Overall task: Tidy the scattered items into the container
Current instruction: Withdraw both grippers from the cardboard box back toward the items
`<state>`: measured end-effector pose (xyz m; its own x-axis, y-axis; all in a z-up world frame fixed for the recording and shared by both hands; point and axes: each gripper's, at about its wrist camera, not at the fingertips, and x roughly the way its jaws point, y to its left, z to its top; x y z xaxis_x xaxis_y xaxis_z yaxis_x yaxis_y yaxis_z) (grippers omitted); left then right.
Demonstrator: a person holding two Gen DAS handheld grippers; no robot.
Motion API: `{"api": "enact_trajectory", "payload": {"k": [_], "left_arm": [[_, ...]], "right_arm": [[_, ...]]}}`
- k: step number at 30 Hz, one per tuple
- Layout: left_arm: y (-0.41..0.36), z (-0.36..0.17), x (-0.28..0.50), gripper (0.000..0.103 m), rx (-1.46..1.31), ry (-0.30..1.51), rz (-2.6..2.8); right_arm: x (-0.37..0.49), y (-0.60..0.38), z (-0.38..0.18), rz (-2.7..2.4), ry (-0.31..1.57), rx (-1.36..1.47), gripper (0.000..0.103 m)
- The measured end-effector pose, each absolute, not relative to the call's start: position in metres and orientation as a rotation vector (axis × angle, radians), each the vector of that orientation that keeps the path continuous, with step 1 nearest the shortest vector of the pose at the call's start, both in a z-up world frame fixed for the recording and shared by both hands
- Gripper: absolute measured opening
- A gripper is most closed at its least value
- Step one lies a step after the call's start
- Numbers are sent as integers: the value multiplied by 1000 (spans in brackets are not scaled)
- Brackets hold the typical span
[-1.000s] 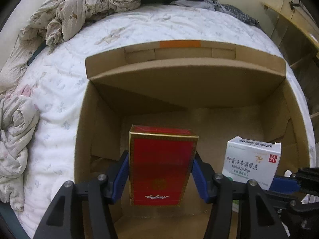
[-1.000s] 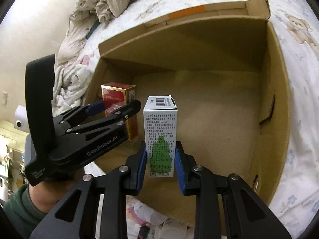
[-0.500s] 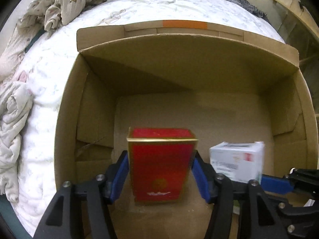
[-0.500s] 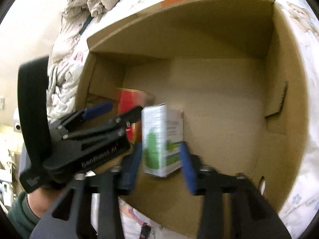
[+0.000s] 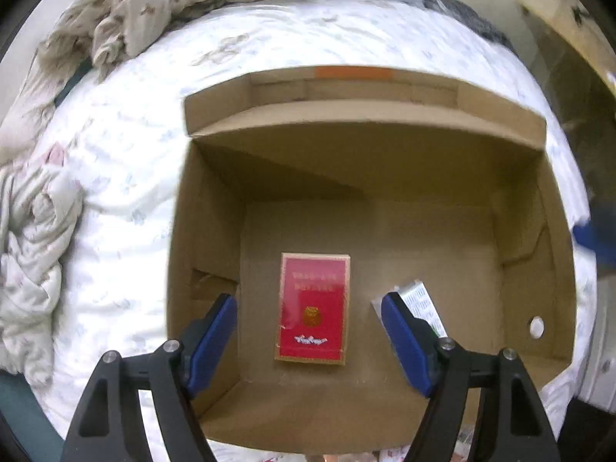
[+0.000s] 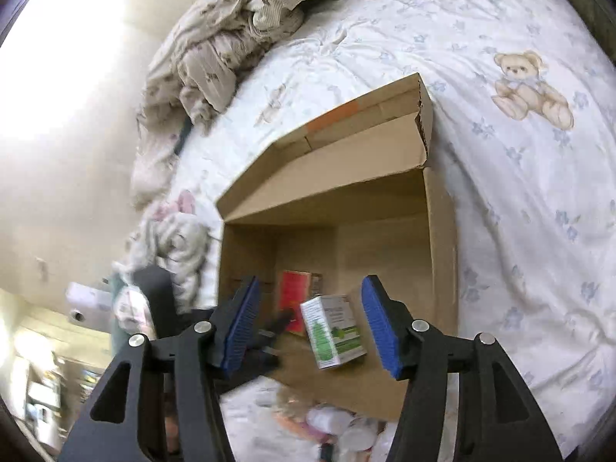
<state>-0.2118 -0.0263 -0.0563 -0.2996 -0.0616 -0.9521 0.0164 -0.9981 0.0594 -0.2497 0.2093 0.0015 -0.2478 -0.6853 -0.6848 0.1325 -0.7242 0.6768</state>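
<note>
A big cardboard box [image 5: 519, 208] sat on a bed with a white flowery sheet [image 6: 519, 231] and a teddy bear picture [image 6: 531, 84]. The writing on the packs was too blurry to read. Inside, a red pack [image 5: 312, 308] lay flat beside a white and green box [image 6: 335, 331]; the left gripper [image 5: 308, 331] and right gripper [image 6: 308, 327] were opening, holding nothing.

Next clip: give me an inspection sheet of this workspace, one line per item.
Surface: bed sheet, white with a floral and teddy-bear print.
Job's things: red box lying flat in the cardboard box; white-and-green carton also inside.
Clutter: small items on the sheet in front of the box, blurred.
Grippers: left gripper and right gripper opening, pads clear of both items.
Cables: nothing seen.
Surroundings: rumpled bedding.
</note>
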Motion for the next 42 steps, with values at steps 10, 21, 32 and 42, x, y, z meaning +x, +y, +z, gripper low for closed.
{"api": "enact_trajectory", "payload": {"k": [10,21,32,42], "left_arm": [[40,-69,-224,78,1885,-358,-2456],[68,-86,-238,78,1966,-233,-2468],[35,-35,-211,78,1784,-185,-2481],[7,-8,-193,78,1556,85,-2398]], "right_arm": [[-248,220,20,-1993,-754,1397,60],[-252,222,27,-1999,-753,1379,61],[-227,214,34,-1935,-783,1343,62],[-168,205,50,-1858,-548,1299,62]]}}
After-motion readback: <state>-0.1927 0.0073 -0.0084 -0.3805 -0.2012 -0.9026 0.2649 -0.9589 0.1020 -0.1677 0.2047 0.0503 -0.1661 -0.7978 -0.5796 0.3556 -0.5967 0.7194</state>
